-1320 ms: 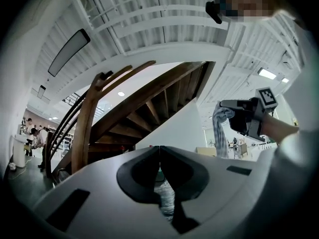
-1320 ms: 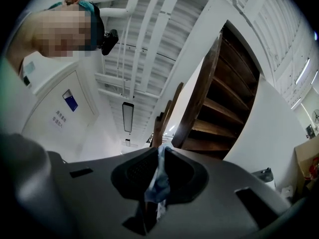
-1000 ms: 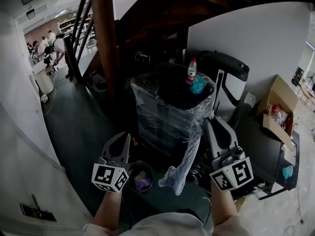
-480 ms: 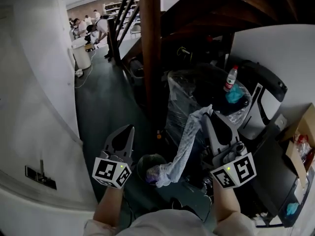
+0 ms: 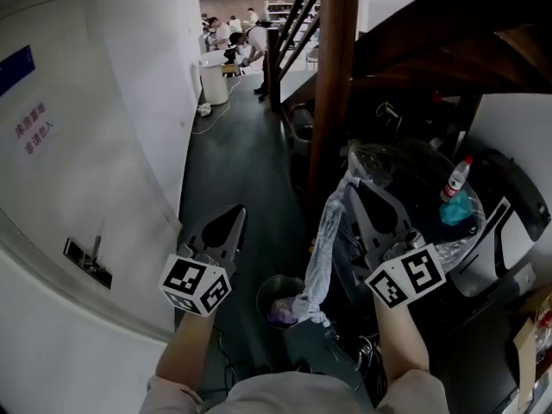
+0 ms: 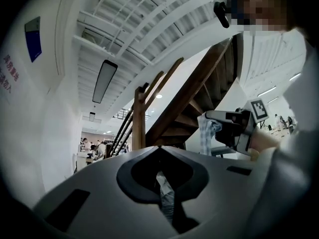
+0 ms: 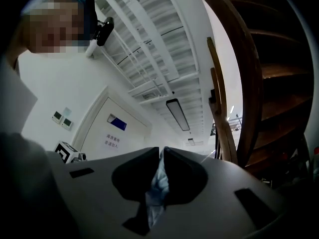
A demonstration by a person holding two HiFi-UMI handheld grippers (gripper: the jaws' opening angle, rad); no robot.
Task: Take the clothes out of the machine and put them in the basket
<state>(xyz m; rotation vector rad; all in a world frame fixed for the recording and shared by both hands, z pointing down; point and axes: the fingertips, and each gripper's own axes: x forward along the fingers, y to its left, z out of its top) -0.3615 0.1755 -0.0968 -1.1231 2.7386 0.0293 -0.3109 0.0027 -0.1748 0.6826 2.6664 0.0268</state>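
Note:
My right gripper (image 5: 348, 184) is shut on the top of a pale checked cloth (image 5: 322, 253). The cloth hangs down from it, and its lower end reaches the rim of a small dark round basket (image 5: 263, 293) on the floor. Purple clothes (image 5: 280, 311) lie in the basket. In the right gripper view the cloth (image 7: 157, 185) is pinched in the slit between the jaws of the right gripper (image 7: 160, 151). My left gripper (image 5: 231, 216) is held left of the basket with its jaws together. A thin pale strip shows in its slit (image 6: 166, 195). The plastic-wrapped machine (image 5: 405, 166) stands at the right.
A wooden stair post (image 5: 332, 84) rises just behind the grippers. A bottle (image 5: 454, 179) and a teal rag (image 5: 455, 207) sit on the wrapped machine. A white wall (image 5: 95, 162) runs along the left. People and a white bin (image 5: 214, 78) are far down the corridor.
The right gripper has carried the cloth leftward, away from the machine, so its lower end now hangs by the basket. The left gripper has risen a little. The head view has swung left.

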